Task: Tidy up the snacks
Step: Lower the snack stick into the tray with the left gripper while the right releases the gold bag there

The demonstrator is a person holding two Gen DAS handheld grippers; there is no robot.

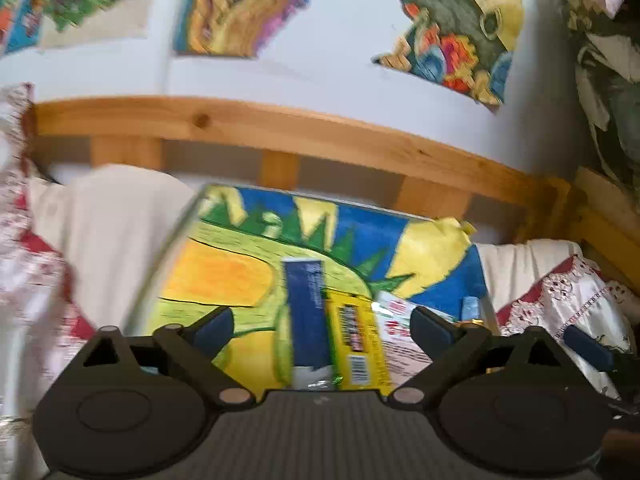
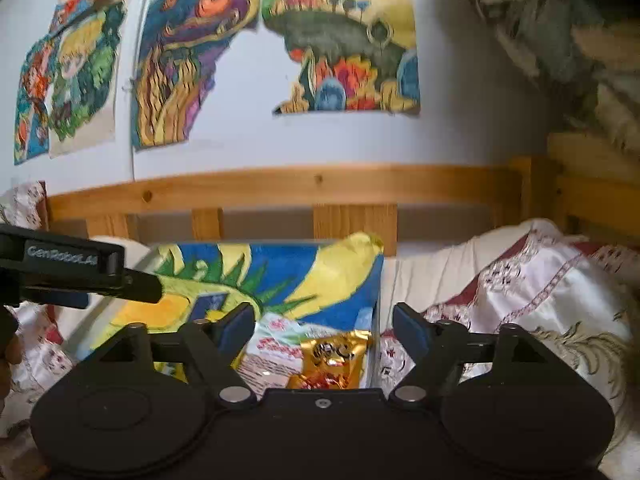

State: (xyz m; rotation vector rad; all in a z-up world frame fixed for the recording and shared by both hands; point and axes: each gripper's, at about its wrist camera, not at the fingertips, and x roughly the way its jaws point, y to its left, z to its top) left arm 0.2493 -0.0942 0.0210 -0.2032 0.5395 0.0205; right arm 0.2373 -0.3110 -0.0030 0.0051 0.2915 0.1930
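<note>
Snacks lie on a painted yellow, green and blue board on the bed. In the left wrist view a dark blue bar, a yellow packet and a white-and-red packet lie side by side. My left gripper is open above them, holding nothing. In the right wrist view the white-and-red packet and a gold packet lie between the fingers of my open, empty right gripper. The left gripper's body shows at the left there.
The board rests on a white and red embroidered bedspread. A wooden bed rail runs behind it, below a white wall with colourful paintings. A wooden post stands at the right.
</note>
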